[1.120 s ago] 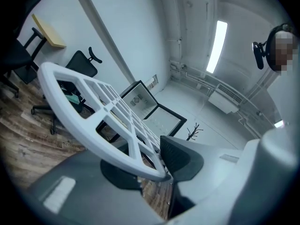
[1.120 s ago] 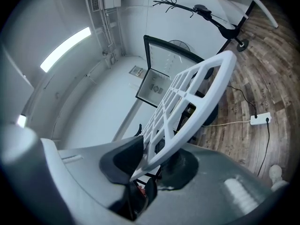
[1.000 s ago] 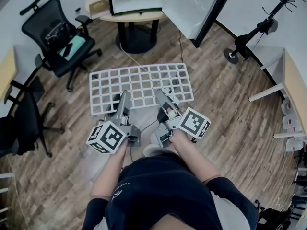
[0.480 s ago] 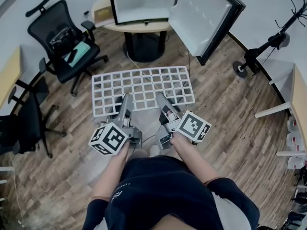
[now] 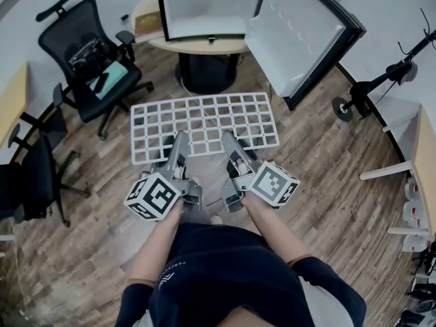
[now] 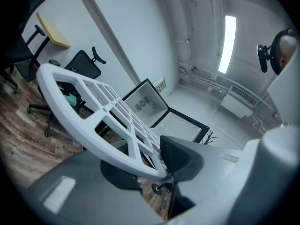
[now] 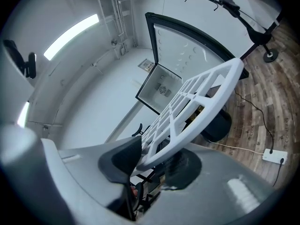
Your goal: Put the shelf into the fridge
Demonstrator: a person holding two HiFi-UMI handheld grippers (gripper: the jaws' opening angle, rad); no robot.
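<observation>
The left gripper [image 5: 178, 137] is clamping the shelf [image 5: 204, 127], hovering at twelve o'clock short of the fridge [image 5: 204, 9]. The right gripper [image 5: 228, 137] is opening its jaws on the rim, so that side may be slipping free.

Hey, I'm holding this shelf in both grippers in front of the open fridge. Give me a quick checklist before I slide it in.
1. The fridge door stands wide open: ok.
2. The left gripper is clamped on the near rim of the shelf: ok.
3. The right gripper is firm on that rim: not ok. Its jaws are opening, with the rim between the pads.
4. The shelf is held roughly level: ok.
5. The slot inside the fridge is free: cannot tell.
</observation>
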